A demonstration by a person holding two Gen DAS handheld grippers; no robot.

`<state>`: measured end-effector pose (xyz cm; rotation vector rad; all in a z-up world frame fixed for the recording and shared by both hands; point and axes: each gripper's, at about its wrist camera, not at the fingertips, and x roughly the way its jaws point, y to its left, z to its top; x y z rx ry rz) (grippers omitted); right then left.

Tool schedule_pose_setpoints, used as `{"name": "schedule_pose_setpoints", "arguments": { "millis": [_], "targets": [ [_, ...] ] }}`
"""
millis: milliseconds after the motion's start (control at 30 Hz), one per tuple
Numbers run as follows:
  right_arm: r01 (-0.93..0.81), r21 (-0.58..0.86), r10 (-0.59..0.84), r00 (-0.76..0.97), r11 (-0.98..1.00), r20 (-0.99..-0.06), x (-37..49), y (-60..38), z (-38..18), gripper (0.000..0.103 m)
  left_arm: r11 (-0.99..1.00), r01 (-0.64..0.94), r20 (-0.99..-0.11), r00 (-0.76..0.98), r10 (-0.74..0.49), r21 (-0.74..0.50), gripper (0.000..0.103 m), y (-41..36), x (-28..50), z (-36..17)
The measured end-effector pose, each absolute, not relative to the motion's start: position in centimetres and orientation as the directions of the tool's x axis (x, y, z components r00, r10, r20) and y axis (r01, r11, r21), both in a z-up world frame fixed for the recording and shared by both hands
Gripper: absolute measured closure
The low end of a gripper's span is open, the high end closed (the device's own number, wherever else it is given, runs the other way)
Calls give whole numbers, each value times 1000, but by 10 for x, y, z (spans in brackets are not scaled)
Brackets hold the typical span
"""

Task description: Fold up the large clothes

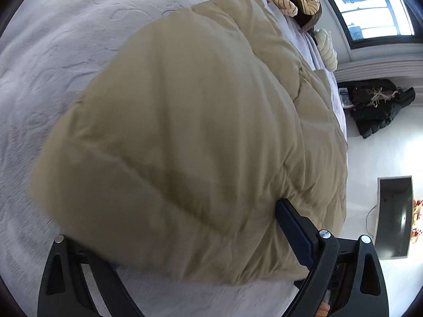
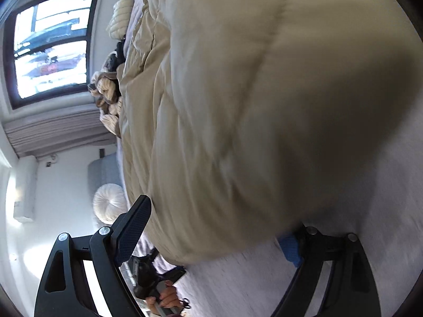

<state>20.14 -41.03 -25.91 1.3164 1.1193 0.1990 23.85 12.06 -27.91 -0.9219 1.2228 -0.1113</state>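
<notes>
Left gripper (image 1: 201, 240) low over the bed (image 1: 53, 52), jaws spread wide around the near edge of the tan padded garment (image 1: 190, 121). Right gripper (image 2: 216, 235) likewise spread wide, straddling the same puffy edge. Garment lying on the bed, long axis running away toward the window (image 2: 53, 42).

Light: I see daylight from blown-out window (image 2: 51, 45) | Blur: beige coat (image 1: 185, 137) smeared, probably motion | Edges: fisheye bending, dark vignette corners

One tan quilted garment (image 1: 185, 132), two grippers (image 1: 201, 240).
</notes>
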Motion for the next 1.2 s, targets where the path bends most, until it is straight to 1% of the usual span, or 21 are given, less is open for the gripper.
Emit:
{"name": "schedule_pose_setpoints", "arguments": {
  "millis": [33, 67, 233, 267, 300, 333, 367, 400, 433, 467, 500, 533, 567, 667, 867, 967, 1200],
  "targets": [
    [449, 838, 682, 509, 310, -526, 206, -409, -262, 13, 645, -391, -752, 390, -531, -657, 2, 120, 240, -281],
    [445, 841, 682, 513, 307, -521, 207, -409, -264, 13, 639, -395, -749, 401, -527, -661, 2, 118, 243, -283],
    [439, 849, 680, 528, 293, -508, 221, -406, -271, 13, 634, -427, -762, 430, -484, -644, 2, 109, 253, -287],
    [443, 849, 680, 529, 289, -508, 222, -405, -271, 13, 637, -425, -762, 437, -478, -643, 5, 106, 254, -285],
    [446, 849, 680, 530, 285, -507, 221, -405, -270, 13, 638, -417, -758, 440, -481, -647, 20, 105, 255, -282],
    [447, 849, 682, 529, 282, -505, 221, -405, -269, 13, 635, -396, -744, 441, -502, -663, 43, 102, 256, -279],
    [452, 848, 684, 526, 279, -505, 220, -405, -268, 15, 630, -382, -733, 439, -520, -676, 51, 101, 257, -277],
    [460, 843, 684, 521, 278, -510, 219, -405, -268, 18, 629, -368, -724, 440, -531, -684, 65, 100, 257, -272],
    [466, 840, 686, 516, 277, -513, 218, -405, -267, 30, 635, -348, -718, 444, -536, -690, 74, 99, 258, -266],
    [464, 844, 692, 517, 268, -504, 217, -405, -266, 44, 637, -338, -714, 447, -538, -692, 77, 100, 259, -262],
    [457, 851, 699, 520, 259, -491, 217, -406, -265, 51, 634, -326, -704, 457, -544, -702, 80, 100, 259, -256],
    [445, 859, 704, 524, 253, -479, 216, -407, -263, 61, 626, -318, -693, 466, -550, -711, 81, 99, 259, -252],
    [439, 863, 707, 525, 251, -473, 215, -407, -261, 69, 614, -308, -676, 480, -559, -726, 81, 101, 257, -246],
    [418, 879, 722, 533, 228, -441, 212, -409, -257, 76, 585, -285, -635, 518, -573, -760, 81, 110, 238, -230],
    [366, 903, 755, 521, 224, -398, 209, -412, -238, 79, 578, -247, -604, 545, -581, -778, 81, 111, 220, -200],
    [339, 906, 764, 504, 252, -402, 199, -411, -227, 79, 592, -219, -603, 536, -591, -776, 81, 113, 205, -190],
    [346, 901, 756, 508, 261, -414, 155, -405, -218, 79, 585, -188, -594, 478, -647, -789, 81, 126, 148, -182]
  ]
}}
